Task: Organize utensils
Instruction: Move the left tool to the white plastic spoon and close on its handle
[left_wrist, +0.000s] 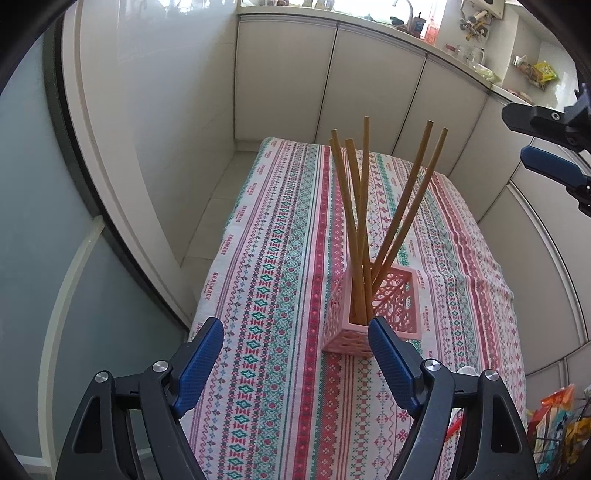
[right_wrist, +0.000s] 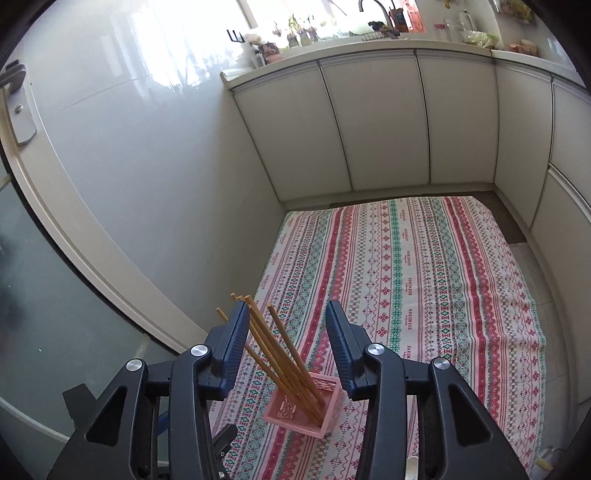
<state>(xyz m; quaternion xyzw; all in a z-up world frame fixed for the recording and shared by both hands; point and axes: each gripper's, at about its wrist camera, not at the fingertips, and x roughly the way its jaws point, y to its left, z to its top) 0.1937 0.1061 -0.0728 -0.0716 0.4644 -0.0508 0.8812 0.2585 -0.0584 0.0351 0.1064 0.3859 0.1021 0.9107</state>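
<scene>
A pink lattice holder (left_wrist: 373, 317) stands upright on the striped tablecloth (left_wrist: 280, 258), with several wooden chopsticks (left_wrist: 360, 206) standing in it and fanning out. My left gripper (left_wrist: 295, 332) is open and empty, just short of the holder, its right fingertip beside the holder's near corner. In the right wrist view the holder (right_wrist: 306, 408) and chopsticks (right_wrist: 284, 354) lie below my right gripper (right_wrist: 284, 317), which is open and empty above them. The chopstick tops pass close to its left finger. The right gripper's fingers (left_wrist: 554, 166) show at the right edge of the left wrist view.
White kitchen cabinets (right_wrist: 384, 125) surround the table at the back and right. A cluttered counter with sink and bottles (right_wrist: 369, 26) runs above them. A glossy wall and door frame (right_wrist: 92, 229) stand to the left. Snack packets (left_wrist: 554, 424) sit at the lower right.
</scene>
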